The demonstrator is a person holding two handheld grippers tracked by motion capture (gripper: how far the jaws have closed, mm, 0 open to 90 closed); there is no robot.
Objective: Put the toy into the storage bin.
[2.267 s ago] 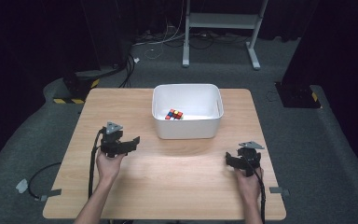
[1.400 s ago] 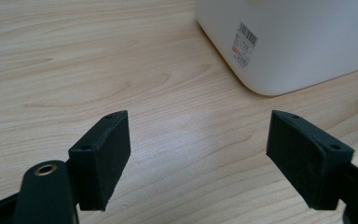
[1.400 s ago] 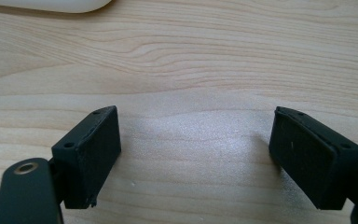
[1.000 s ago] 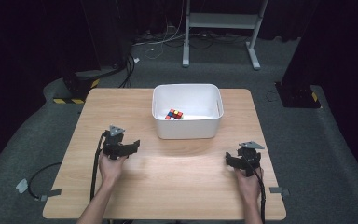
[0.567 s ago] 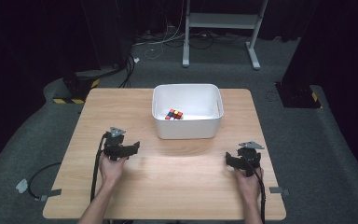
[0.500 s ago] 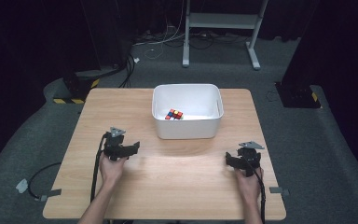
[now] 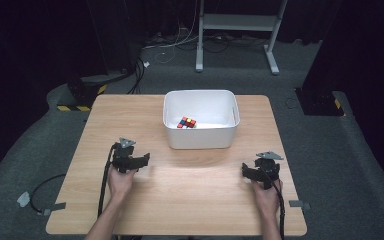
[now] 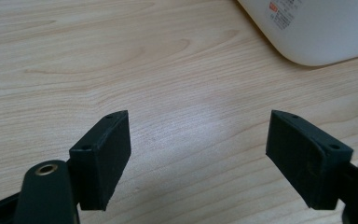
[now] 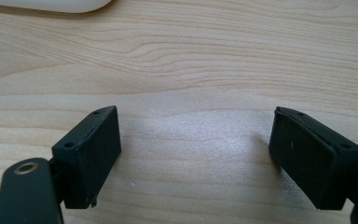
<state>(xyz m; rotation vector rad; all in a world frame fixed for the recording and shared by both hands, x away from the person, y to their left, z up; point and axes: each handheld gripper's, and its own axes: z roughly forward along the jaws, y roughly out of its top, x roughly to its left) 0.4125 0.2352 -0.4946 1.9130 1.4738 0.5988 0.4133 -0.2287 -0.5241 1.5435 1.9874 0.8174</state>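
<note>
The table (image 7: 180, 200) was made of light wood with wavy grain lines, and it had round corners. It stood on a grey carpet floor (image 7: 25, 150) in a dark room. Behind it were black cables (image 7: 175, 45) on the floor and the white legs of a stand (image 7: 237, 25). A yellow and black striped block (image 7: 80, 102) lay by the far left corner of the table. A white bin (image 7: 200, 137) sat near the far edge of the table, in the middle. It was smooth plastic with round corners. Inside it lay a small cube (image 7: 186, 122) with red, blue, orange and yellow squares. The cube was too small to see well. The left gripper (image 7: 139, 161) was in a hand on the left side of the table, near the bin but not touching it. In the left gripper view, its two black flat pads stood apart with bare wood between them, and nothing was in them. A corner of the bin with a small label (image 8: 284, 9) showed at the top, cut off by the edge. The right gripper (image 7: 250, 172) was on the right side, well apart from the left one. Its jaws were released too, with bare wood between them. A bit of the bin's rim peeked in at the top.
</note>
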